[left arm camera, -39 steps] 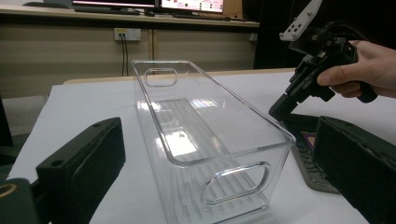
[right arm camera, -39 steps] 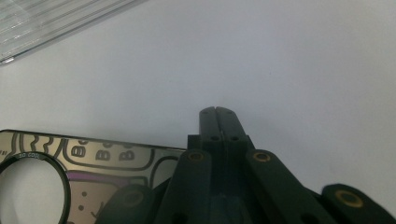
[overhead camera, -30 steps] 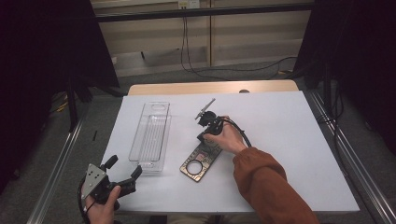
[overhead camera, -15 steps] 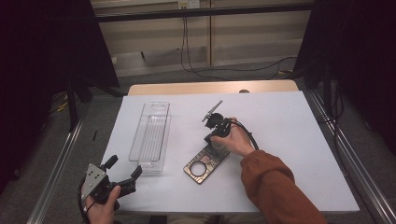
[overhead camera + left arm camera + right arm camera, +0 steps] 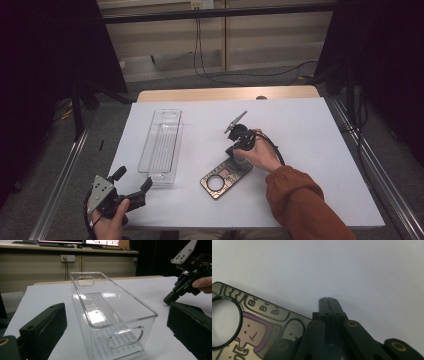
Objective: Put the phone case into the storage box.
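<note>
The white table spreads under both of your grippers, and the largest thing on it is the clear plastic bin, lying lengthwise just ahead of your left gripper. Seen from the left gripper view, the bin sits between the two black jaws, which stand wide apart with nothing touching them; its near handle cutout faces you.

Your left hand holds that gripper low at the near left corner of the table.

Your right gripper points down at the far end of the flat card, which has a round hole and a cartoon print. In the right gripper view, its jaws are pressed together, tips on the white surface just past the edge of the card, gripping nothing. Your right hand wraps the gripper from behind, orange sleeve trailing back toward you.
</note>
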`<state>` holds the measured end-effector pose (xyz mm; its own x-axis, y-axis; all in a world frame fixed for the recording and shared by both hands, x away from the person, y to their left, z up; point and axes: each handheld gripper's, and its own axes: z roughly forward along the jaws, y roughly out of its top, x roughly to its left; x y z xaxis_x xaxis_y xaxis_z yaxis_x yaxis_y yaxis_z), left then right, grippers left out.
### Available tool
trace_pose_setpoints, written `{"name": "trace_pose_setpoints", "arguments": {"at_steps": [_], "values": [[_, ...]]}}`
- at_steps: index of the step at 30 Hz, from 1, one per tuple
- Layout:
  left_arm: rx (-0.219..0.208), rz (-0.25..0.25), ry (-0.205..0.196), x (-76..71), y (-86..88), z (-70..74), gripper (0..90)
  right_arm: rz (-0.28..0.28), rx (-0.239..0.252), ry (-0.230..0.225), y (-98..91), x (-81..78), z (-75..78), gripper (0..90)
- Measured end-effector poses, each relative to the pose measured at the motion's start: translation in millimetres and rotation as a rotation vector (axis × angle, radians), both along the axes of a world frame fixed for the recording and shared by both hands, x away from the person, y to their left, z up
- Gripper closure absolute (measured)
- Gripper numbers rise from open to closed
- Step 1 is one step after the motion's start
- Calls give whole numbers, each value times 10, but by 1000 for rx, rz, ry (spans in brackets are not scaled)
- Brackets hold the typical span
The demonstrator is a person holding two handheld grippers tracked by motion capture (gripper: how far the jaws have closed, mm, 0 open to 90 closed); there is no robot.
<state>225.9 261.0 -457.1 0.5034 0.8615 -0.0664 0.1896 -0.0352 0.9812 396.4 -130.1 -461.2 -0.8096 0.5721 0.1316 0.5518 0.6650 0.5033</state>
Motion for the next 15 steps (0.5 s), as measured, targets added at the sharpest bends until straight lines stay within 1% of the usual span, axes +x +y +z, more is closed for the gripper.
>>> {"name": "trace_pose_setpoints", "arguments": {"at_steps": [5, 6, 9, 13, 14, 15], "values": [[0, 0, 0, 0, 0, 0, 28, -3, -4, -5, -81, -44, -16, 900], [1, 1, 0, -1, 0, 0, 28, -16, -5, 2, -91, -59, -19, 900], [1, 3, 2, -1, -1, 1, 28, -10, -2, 0, -143, -79, -36, 900], [0, 3, 0, 2, -3, -1, 28, -19, -7, 2, -193, -134, -31, 900], [0, 3, 0, 2, -3, -1, 28, -10, -9, -4, -211, -141, -32, 900], [0, 3, 0, 2, -3, -1, 28, -20, -6, 2, -222, -157, -31, 900]]}}
